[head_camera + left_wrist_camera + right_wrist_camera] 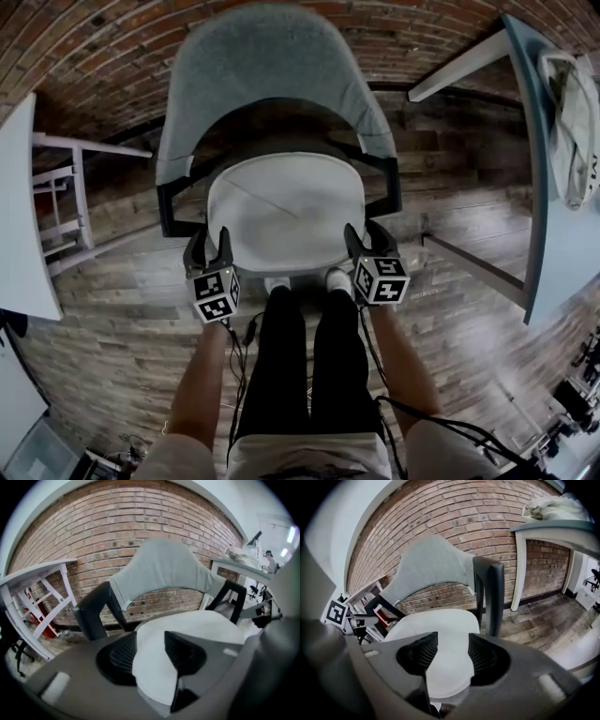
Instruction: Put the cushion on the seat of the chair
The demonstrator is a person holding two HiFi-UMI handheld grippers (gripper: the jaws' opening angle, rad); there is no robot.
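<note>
Cushion [286, 211] lies on chair [267, 66] seat; L gripper [210, 240] at its 7 o'clock, R gripper [364, 234] at 5 o'clock, all fingers released.

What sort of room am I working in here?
Probably a studio or lab-type workspace rather than a home, though I can't be sure. It has a bare brick wall, a wood-plank floor and a plain white table at the side.
</note>
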